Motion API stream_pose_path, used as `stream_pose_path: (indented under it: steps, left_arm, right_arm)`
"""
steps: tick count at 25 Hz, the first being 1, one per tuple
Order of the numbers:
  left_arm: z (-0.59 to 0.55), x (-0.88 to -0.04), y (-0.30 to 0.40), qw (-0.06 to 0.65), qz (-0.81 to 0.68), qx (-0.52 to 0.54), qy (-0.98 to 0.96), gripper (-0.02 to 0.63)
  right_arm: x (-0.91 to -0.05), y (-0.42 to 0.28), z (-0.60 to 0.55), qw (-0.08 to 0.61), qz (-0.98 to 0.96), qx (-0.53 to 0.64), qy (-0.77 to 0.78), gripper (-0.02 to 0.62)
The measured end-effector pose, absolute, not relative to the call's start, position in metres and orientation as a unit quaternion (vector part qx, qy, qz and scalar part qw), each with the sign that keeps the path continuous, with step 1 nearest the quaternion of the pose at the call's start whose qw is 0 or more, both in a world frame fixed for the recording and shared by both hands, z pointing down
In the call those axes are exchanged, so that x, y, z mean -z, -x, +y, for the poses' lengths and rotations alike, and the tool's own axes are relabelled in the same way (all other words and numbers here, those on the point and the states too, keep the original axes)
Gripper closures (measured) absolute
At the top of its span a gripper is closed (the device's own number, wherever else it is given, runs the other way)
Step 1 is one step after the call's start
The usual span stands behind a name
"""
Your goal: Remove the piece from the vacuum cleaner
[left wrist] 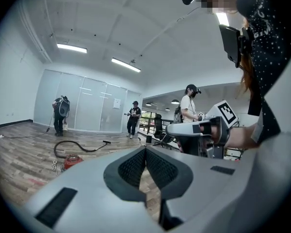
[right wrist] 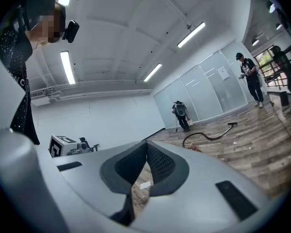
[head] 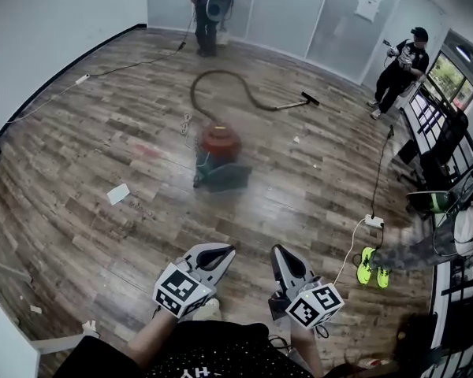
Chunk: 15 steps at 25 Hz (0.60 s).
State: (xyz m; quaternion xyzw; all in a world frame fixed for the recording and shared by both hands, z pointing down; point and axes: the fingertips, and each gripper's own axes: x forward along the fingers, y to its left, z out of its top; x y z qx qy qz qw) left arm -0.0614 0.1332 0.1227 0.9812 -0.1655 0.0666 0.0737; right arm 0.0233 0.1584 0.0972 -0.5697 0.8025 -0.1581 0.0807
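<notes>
Both hand-held grippers are closed on nothing. The left hand-held gripper (head: 217, 252) and right hand-held gripper (head: 282, 255) point at the vacuum (head: 219, 143), which sits well apart ahead on the floor (head: 102, 132). It looks slightly nearer the left one (its hose (head: 248, 93) loops away toward the far right).

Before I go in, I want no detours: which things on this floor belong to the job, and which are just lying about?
Job: red vacuum cleaner, its hose, floor nozzle.
Lying about: paper scrap, power strip.
</notes>
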Motion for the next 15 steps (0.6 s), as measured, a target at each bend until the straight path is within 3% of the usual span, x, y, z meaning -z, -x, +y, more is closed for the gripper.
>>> stream_pose_path:
  steps: [15]
  left_arm:
    - [-0.013,-0.142,-0.016,0.103,-0.176,-0.089,-0.975,0.597]
  right_arm:
    - [-0.115,-0.107,0.003,0.099,0.803,0.196,0.554,0.583]
